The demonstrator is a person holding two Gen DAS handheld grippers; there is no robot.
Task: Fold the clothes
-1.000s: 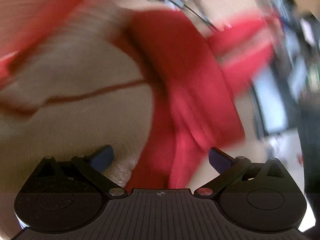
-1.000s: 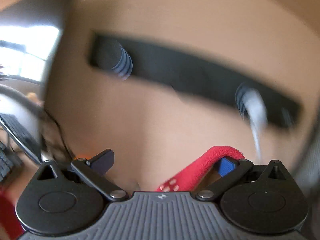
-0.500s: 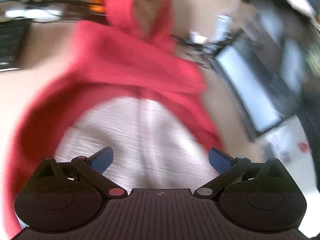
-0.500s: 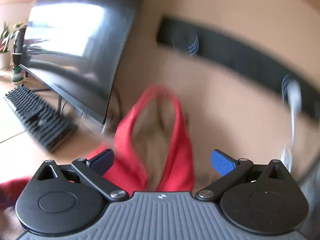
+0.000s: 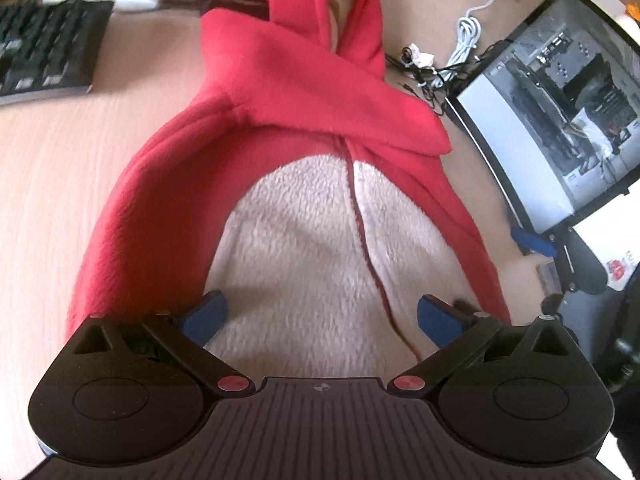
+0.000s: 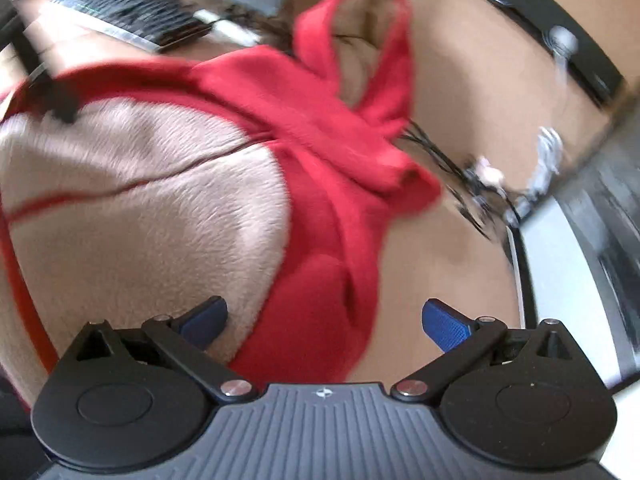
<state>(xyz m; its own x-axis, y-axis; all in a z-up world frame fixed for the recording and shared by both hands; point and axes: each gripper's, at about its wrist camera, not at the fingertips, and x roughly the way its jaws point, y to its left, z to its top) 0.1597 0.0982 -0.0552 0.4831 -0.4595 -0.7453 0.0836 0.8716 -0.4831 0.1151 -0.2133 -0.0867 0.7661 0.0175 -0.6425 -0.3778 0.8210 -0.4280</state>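
Red fleece hoodie (image 5: 288,92) is lying on the desk (image 5: 48,168), cream lining (image 5: 304,248) facing up, hood toward the keyboard (image 5: 44,44). Left claw (image 5: 320,316) is hovering over the lining, spread wide, gripping nothing. Right claw (image 6: 324,320) is gaping over the hoodie's red edge, also empty.

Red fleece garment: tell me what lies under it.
The red fleece garment lies cream lining up on the wooden desk, which shows bare around it. Whatever is beneath the cloth itself is covered.
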